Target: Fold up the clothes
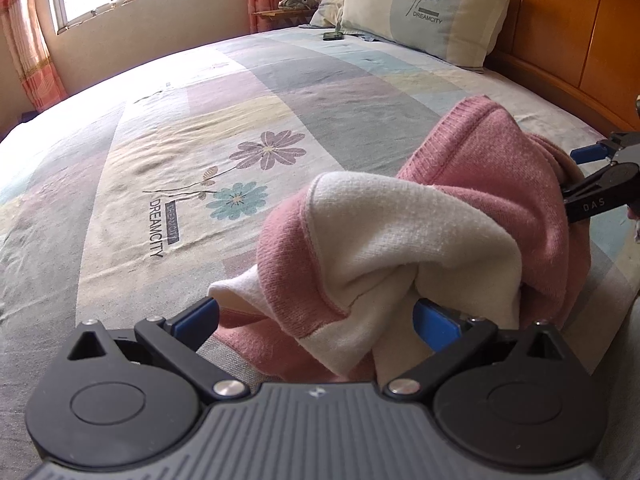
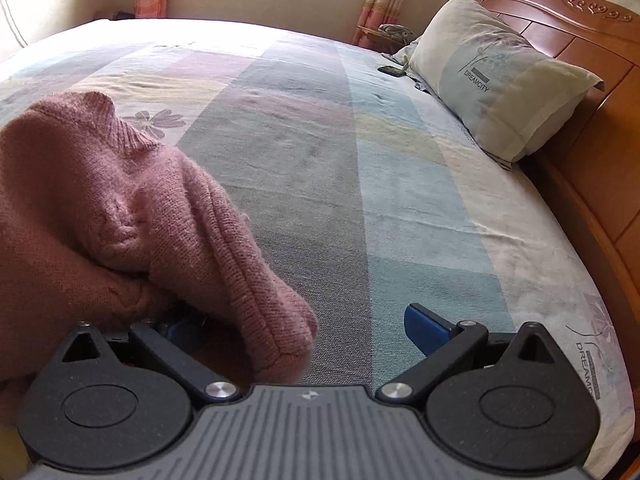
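Bedroom scene, big bed (image 1: 160, 208) with a patchwork floral cover. Up close: left tool (image 1: 316, 316) spread wide, cream part of the pink-and-cream sweater (image 1: 400, 224) bunched between the blue pads, no pinch visible. Right tool (image 2: 304, 328) also spread wide, a pink fold drooping over its left finger, nothing clamped. Sweater sitting in a crumpled heap near the bed's edge, not flat, not folded. Looks like the spread-out stage, or a regrip mid-fold; hard to call. Next up probably: finding two clean edges and closing on them. Further back, pillow (image 1: 428, 8), phone (image 1: 333, 35), wooden headboard (image 1: 560, 32).
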The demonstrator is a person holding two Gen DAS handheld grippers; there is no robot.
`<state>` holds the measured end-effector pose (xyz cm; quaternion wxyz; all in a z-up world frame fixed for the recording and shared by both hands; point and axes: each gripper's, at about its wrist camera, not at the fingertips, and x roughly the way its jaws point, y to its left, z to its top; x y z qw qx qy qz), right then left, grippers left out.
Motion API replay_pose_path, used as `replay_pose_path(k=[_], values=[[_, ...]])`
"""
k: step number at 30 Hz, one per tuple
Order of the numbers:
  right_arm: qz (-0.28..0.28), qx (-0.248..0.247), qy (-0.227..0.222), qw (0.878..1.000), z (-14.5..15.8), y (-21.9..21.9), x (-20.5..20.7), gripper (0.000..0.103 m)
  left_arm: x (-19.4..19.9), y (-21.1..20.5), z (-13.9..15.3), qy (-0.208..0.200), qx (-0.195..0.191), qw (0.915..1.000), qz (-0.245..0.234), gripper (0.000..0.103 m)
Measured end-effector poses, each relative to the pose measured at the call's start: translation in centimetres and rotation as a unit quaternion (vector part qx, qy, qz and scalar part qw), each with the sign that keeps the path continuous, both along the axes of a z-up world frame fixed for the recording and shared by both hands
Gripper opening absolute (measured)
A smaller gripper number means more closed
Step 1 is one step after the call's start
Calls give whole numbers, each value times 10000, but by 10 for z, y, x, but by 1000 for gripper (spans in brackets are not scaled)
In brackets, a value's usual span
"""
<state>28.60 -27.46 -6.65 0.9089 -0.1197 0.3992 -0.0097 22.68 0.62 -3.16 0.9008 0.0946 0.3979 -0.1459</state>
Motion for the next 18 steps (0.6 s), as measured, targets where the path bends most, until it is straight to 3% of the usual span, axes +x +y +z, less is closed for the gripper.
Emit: replay_pose_path(k=[4,10,13,18], values=[[-169,-95,15,9998,0,-14,21,103,8,5,-3,43,-78,9999,52,102],[-894,-258,-182,9955,5,-43,51,103,16,7,-3,34,-153,9999,49,102],[-930,-150,-85,9955,4,-45,54,103,20,3,-5,14,-153,9999,59,102],[-492,-11,-212,9986,14,-19,26,103,29,-7,-10,-31,-100,9999,110,102]])
